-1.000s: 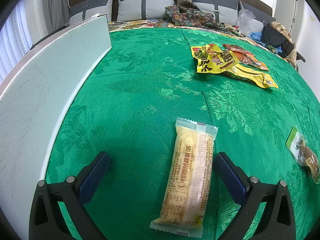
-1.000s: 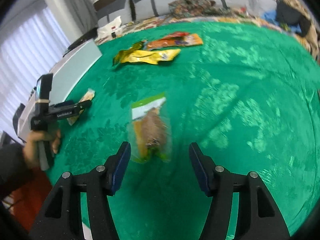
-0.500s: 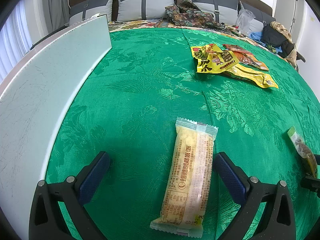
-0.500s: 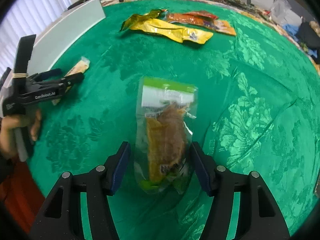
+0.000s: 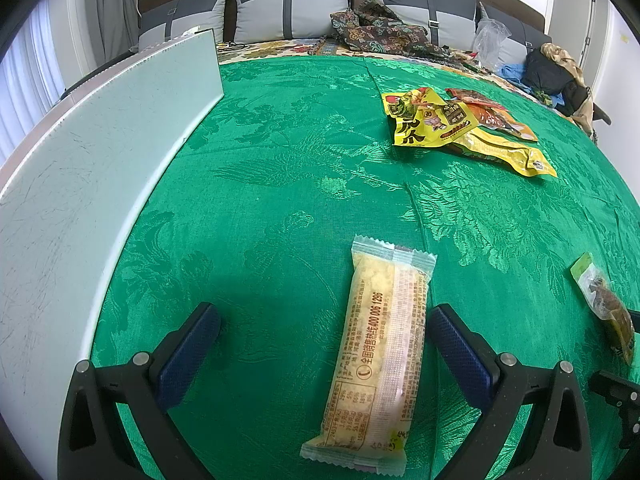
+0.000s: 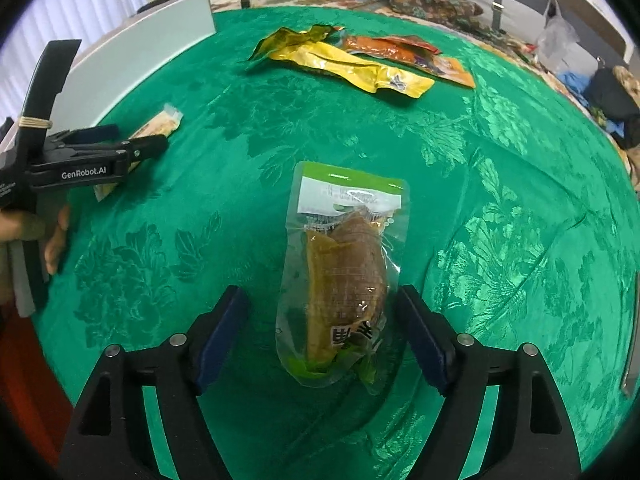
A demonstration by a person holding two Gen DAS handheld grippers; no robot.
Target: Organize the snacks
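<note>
Closer now, the right gripper (image 6: 322, 332) brackets the clear snack pouch (image 6: 346, 276), jaws spread (untouched), green end toward 12 o'clock. Left gripper (image 5: 322, 334), also spread, frames the yellow bar (image 5: 380, 344), long axis 6-to-12.

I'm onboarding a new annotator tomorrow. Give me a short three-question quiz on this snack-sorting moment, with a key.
1. True or false: the right gripper is shut on the clear green-topped pouch.
2. Which packet lies between the open fingers of the left gripper?
A. the long pale yellow bar packet
B. the crumpled yellow bag
C. the orange packet
3. Fill in: the snacks lie on a ____ patterned cloth.

Key
1. False: its jaws are open, with the pouch lying between them.
2. A
3. green
</note>
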